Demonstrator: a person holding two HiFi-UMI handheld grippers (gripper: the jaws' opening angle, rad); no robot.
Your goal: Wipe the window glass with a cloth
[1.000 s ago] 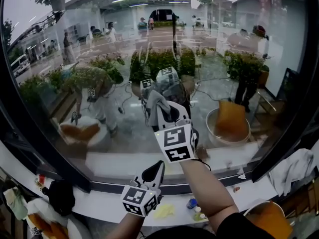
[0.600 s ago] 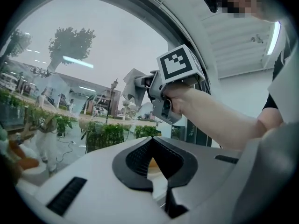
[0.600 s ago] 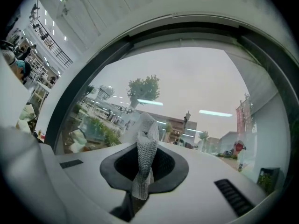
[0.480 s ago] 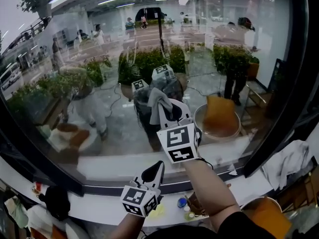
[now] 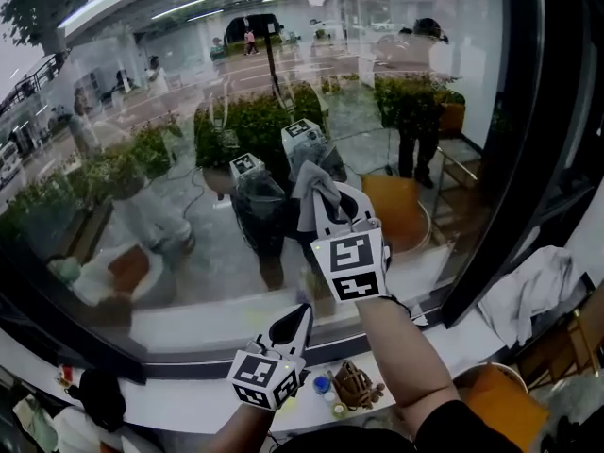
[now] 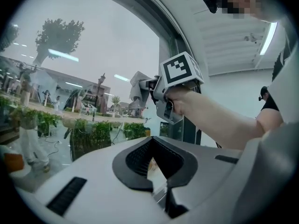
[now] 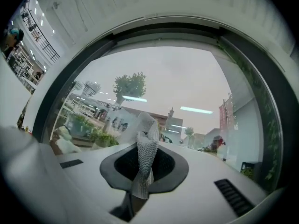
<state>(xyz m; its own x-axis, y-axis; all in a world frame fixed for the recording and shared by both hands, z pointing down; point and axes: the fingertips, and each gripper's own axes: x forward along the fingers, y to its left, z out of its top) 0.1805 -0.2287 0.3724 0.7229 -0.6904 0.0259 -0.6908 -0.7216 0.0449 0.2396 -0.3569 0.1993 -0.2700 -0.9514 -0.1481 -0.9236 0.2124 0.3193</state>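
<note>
1. Cloth (image 7: 144,158), pale grey with a mesh weave, is pinched between the closed jaws of the right gripper (image 5: 327,206). It is raised in front of the window glass (image 5: 170,149), near the middle of the pane.
2. Its long axis runs along the jaws. From the pinch it rises as a narrow strip toward the glass and ends in a wider, folded free end that points at the pane.
3. In the head view the free end flops up and to the left of the jaw tips. It seems to lie against the glass, though contact is not certain.
4. The left gripper (image 5: 296,321) is held low, below the right one and just above the white window sill (image 5: 179,385). Its jaws are pressed together with nothing between them.
5. Only the right gripper view shows the weave and the pinch itself.
6. Only the left gripper view shows the right gripper from the side, with a hand (image 6: 180,99) round its handle and the cloth sticking out toward the pane.
7. Only the head view shows the sill, where small bottles (image 5: 326,390) sit beside a brown object (image 5: 357,383). A white rag (image 5: 528,295) lies at the far right.
</note>
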